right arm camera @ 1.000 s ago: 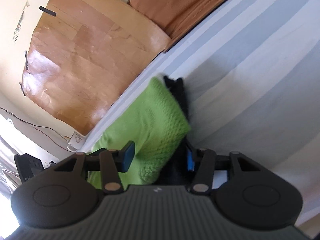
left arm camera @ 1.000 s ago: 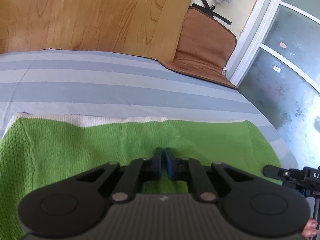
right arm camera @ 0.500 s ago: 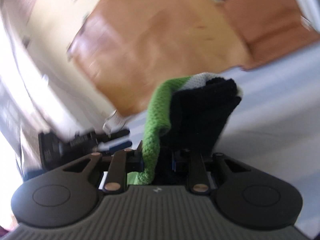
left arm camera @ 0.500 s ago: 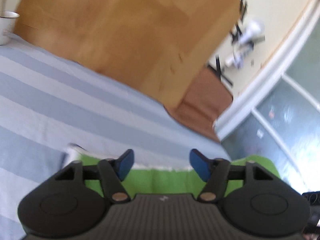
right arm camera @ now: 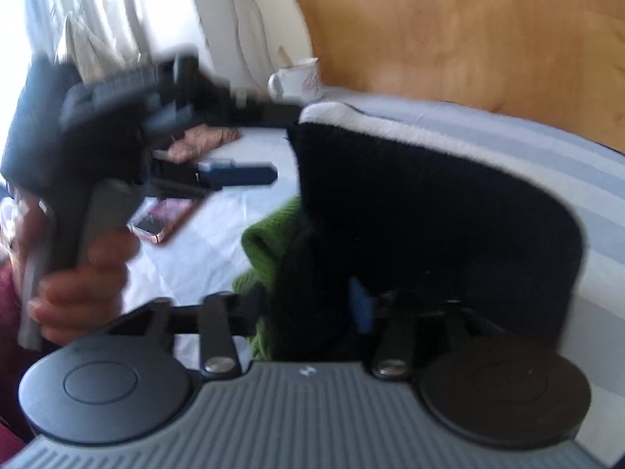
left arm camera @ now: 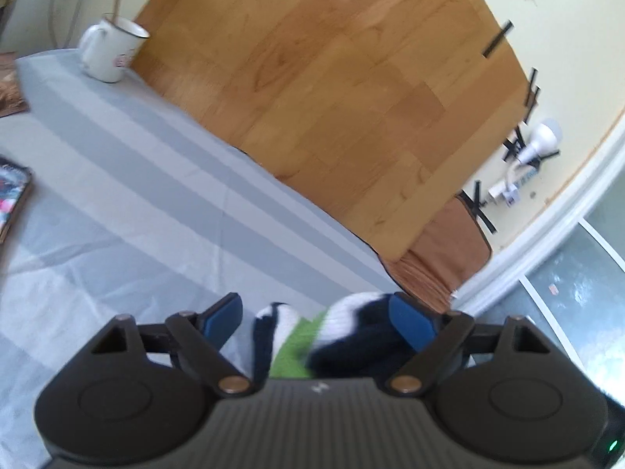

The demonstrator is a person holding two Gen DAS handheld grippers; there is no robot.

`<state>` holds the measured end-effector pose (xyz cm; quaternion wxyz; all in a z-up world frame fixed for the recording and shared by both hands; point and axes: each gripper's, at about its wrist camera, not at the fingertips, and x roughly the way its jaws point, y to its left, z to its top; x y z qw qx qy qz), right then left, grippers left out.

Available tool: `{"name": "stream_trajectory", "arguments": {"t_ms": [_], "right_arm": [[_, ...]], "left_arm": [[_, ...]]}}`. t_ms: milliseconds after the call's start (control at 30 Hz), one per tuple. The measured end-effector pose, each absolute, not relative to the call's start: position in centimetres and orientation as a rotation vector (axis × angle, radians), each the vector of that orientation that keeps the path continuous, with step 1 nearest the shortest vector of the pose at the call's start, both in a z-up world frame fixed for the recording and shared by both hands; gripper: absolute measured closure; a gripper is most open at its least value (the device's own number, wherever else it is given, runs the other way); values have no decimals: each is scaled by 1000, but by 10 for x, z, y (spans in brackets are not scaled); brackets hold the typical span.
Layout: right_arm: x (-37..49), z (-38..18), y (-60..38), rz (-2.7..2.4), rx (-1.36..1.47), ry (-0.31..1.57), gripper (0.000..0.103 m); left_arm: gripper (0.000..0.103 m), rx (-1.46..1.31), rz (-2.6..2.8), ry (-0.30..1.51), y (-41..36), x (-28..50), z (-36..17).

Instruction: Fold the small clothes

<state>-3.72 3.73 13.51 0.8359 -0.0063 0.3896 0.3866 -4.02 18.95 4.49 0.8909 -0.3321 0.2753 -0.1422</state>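
A folded knit garment, green with black and white parts [right arm camera: 429, 195], hangs from my right gripper [right arm camera: 312, 305], which is shut on its lower edge and holds it above the striped bed sheet [right arm camera: 527, 144]. The same garment [left arm camera: 308, 332] shows between the blue pads of my left gripper [left arm camera: 316, 316], which is open; I cannot tell if the pads touch it. The left gripper also shows in the right wrist view [right arm camera: 242, 144], held in a hand at the left.
A white mug [left arm camera: 109, 52] with a spoon stands at the sheet's far corner by a wood-pattern panel [left arm camera: 332, 78]. A phone [right arm camera: 160, 221] lies on the sheet. A brown mat [left arm camera: 441, 254] leans beside the window frame. A book's edge [left arm camera: 11, 195] lies at the left.
The left gripper opened, let go of the green garment and swung left. The right gripper shut on the folded garment and lifted it off the sheet, turning left.
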Motion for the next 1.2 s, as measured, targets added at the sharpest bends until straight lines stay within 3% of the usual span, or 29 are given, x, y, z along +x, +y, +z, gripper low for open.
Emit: {"name": "stream_trajectory", "arguments": {"t_ms": [67, 300, 400, 467, 567, 633, 700, 800, 967, 1100, 1167, 1200], "right_arm": [[-39, 136, 40, 841, -33, 797, 33], [-50, 173, -11, 964, 86, 657, 35], [-51, 191, -43, 894, 134, 553, 44], [-44, 191, -62, 796, 154, 547, 61], [-24, 175, -74, 689, 180, 618, 80], [-11, 161, -73, 662, 180, 651, 85], [-3, 152, -66, 642, 177, 670, 88], [7, 144, -62, 635, 181, 721, 89], [9, 131, -57, 630, 180, 755, 99], [8, 130, -53, 617, 185, 750, 100], [6, 130, -51, 613, 174, 742, 100], [6, 130, -51, 611, 179, 743, 100]], "left_arm": [[17, -713, -300, 557, 197, -43, 44], [17, -685, -336, 531, 187, -48, 52], [18, -644, -371, 483, 175, -54, 65], [20, -599, -387, 443, 165, -59, 74], [34, -488, -370, 435, 144, -55, 81], [56, -431, -343, 480, 134, -42, 75], [66, -417, -319, 544, 131, -26, 64], [72, -433, -264, 630, 136, -1, 46], [71, -495, -262, 707, 147, 22, 20], [62, -449, -237, 680, 145, 18, 12], [56, -454, -231, 683, 147, 17, 10], [42, -447, -210, 689, 147, 17, 10]]}}
